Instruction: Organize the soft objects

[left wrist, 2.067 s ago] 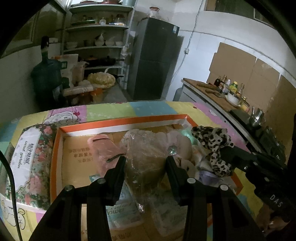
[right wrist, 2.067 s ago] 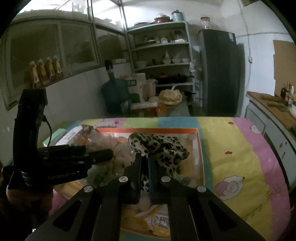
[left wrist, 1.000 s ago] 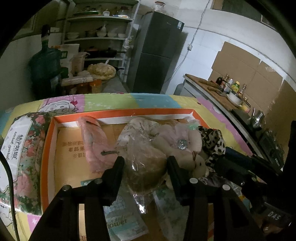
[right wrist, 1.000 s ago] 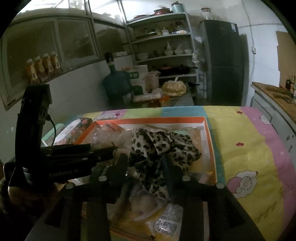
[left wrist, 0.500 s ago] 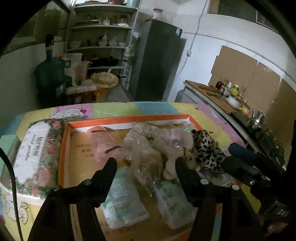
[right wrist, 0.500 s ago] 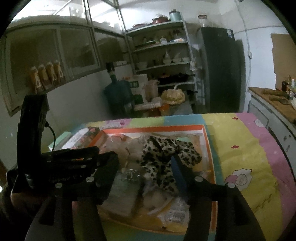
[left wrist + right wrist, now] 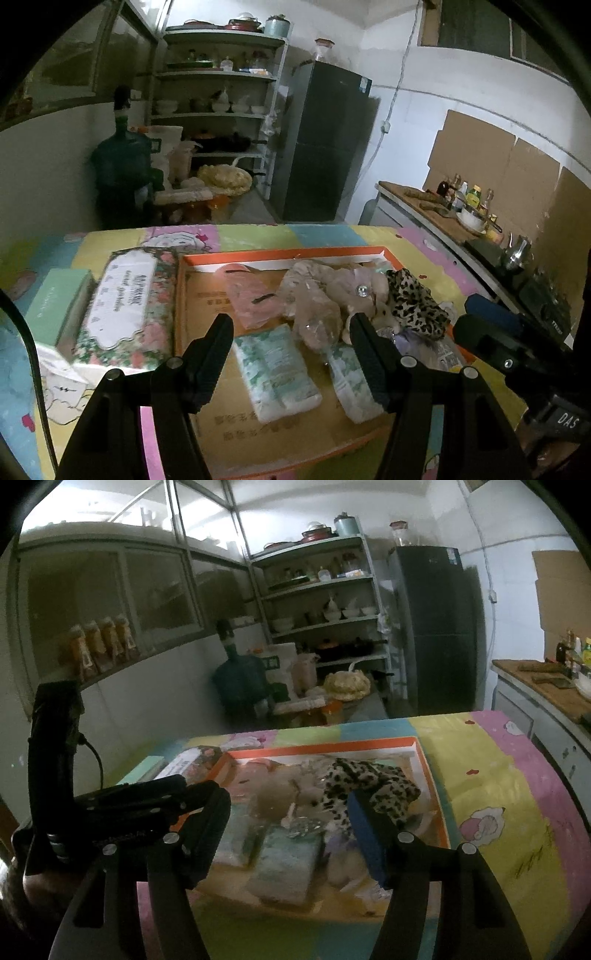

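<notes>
Both black claws, the left claw [image 7: 291, 334] and the right claw [image 7: 290, 808], had just spread wide with nothing pinched, above the orange-rimmed cardboard tray [image 7: 280, 256] of soft things.

Soft packs [image 7: 275, 373] in tray [image 7: 284, 254], tissue box [image 7: 122, 306] left of tray

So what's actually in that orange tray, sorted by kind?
Green-and-white tissue packs: 2
Pink bagged item: 1
Clear bag of beige stuff: 1
Cream plush toy: 1
Leopard-print cloth: 1
Total: 6 that I can make out in the orange tray; smaller bits underneath are unclear.
</notes>
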Available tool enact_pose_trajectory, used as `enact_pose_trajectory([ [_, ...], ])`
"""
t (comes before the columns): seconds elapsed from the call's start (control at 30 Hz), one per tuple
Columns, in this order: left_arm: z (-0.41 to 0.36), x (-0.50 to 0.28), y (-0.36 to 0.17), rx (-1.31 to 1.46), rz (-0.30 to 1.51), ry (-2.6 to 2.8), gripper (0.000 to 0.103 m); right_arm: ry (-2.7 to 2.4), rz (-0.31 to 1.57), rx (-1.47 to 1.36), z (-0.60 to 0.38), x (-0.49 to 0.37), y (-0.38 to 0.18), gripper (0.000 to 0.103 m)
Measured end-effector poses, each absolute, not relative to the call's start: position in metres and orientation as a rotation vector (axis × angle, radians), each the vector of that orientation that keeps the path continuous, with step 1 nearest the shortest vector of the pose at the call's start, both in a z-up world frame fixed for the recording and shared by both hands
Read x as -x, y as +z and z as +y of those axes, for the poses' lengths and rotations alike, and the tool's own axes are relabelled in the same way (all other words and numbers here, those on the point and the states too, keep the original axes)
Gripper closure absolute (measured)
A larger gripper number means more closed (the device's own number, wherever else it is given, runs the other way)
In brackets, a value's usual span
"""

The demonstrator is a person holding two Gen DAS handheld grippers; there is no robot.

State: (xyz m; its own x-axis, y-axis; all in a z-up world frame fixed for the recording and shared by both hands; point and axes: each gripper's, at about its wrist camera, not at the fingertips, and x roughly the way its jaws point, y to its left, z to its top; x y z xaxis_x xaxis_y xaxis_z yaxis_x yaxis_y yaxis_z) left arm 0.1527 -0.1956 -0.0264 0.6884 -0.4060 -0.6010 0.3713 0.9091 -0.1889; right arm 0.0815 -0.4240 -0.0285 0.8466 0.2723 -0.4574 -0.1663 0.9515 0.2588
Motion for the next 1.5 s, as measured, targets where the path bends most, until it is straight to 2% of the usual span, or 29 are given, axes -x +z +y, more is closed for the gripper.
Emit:
enact_pose_trajectory([
  [0.53, -0.144, -0.101, -0.004, 0.073, 0.598, -0.341, 0.038, 0.221, 0.477, -0.182, -0.376, -0.042, -0.009, 0.035],
  [0.83, -0.12, -0.064, 0.006, 0.02, 0.533, -0.224, 0.038, 0.168, 0.459, -0.189, -0.35, -0.02, -0.004, 0.03],
  [1.5, -0.067, 0.014, 0.013, 0.031, 0.454, -0.173, 0.038, 0.023, 0.398, -0.11, -0.282, 0.036, 0.003, 0.03],
])
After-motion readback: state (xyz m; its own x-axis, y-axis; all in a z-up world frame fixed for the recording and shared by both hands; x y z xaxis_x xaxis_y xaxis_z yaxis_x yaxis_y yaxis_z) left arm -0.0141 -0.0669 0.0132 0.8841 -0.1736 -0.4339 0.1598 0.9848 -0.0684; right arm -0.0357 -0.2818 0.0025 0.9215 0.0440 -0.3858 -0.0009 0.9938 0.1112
